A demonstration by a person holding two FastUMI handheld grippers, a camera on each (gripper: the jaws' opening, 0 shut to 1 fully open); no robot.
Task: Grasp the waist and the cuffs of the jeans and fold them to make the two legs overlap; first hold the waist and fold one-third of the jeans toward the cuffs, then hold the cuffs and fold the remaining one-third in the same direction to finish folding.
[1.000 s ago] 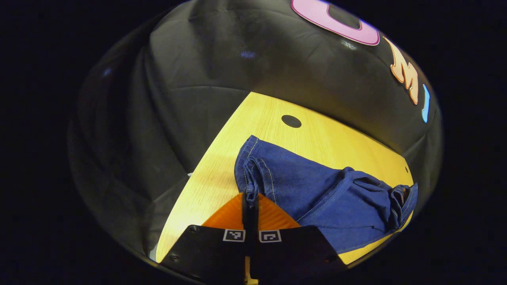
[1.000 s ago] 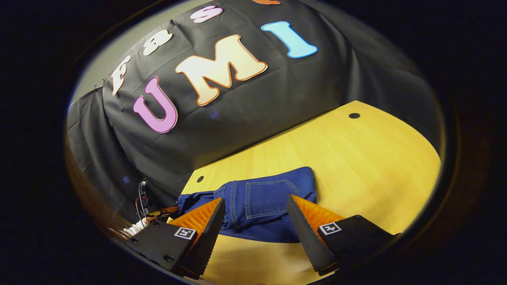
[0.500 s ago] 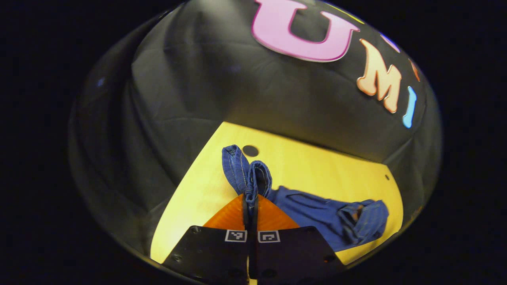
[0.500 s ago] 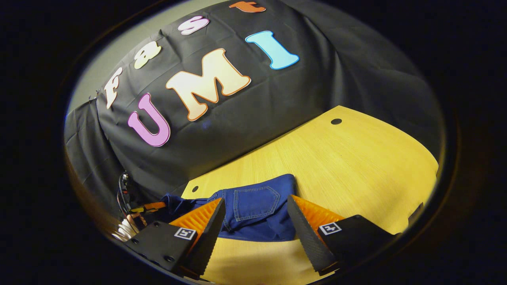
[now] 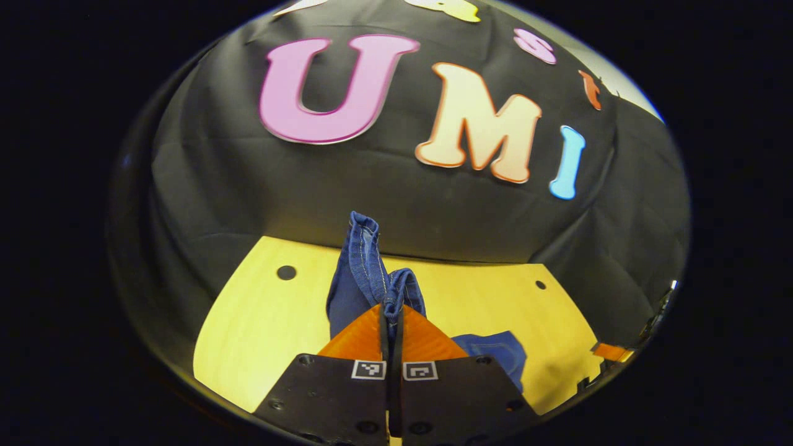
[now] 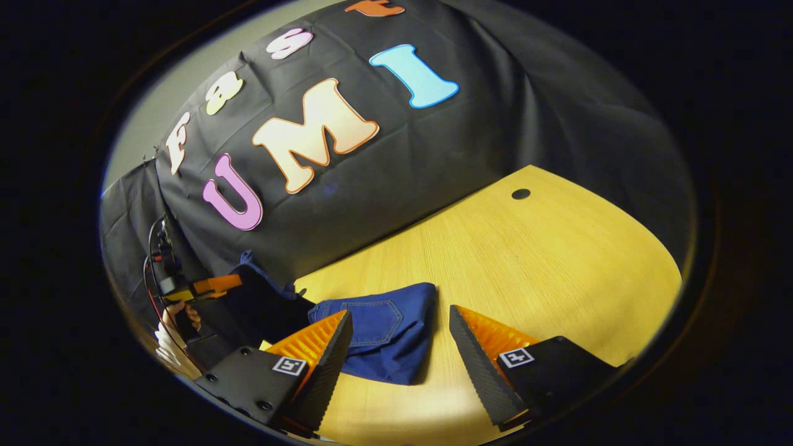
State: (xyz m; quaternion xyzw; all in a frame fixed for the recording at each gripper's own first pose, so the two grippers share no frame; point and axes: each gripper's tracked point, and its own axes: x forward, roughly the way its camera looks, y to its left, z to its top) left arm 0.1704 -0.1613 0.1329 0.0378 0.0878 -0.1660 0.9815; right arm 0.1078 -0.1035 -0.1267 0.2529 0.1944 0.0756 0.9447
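Left gripper (image 5: 391, 310): its two fingers are pressed together on a bunch of the jeans' cuffs (image 5: 372, 272). The denim comes out between the fingertips and stands up above them, lifted off the counter.

Cuffs: two hemmed ends with light stitching are seen in the left gripper view. One is taller and reaches up in front of the booth wall; the other is shorter and sits just beside it on the right.

Jeans (image 6: 384, 334): blue denim. In the right gripper view the part that lies on the counter is a compact folded bundle with a back pocket on its top side. It lies near the front edge of the counter. From its left end the cloth rises up toward the other gripper (image 6: 204, 286), which is seen far off at the left. In the left gripper view a small piece of this lying part shows just to the right of the fingers (image 5: 495, 347).

Right gripper (image 6: 399, 347): the fingers are spread wide and grip nothing. It hovers over the counter, and the folded bundle shows between the two fingers, closer to the left one. I cannot tell if the left finger touches the cloth.

Counter (image 6: 545, 260): light yellow wood, with small dark round holes (image 6: 520, 194) near the corners.

Hand (image 6: 176, 322): a part of it shows under the far gripper at the left edge of the right gripper view.
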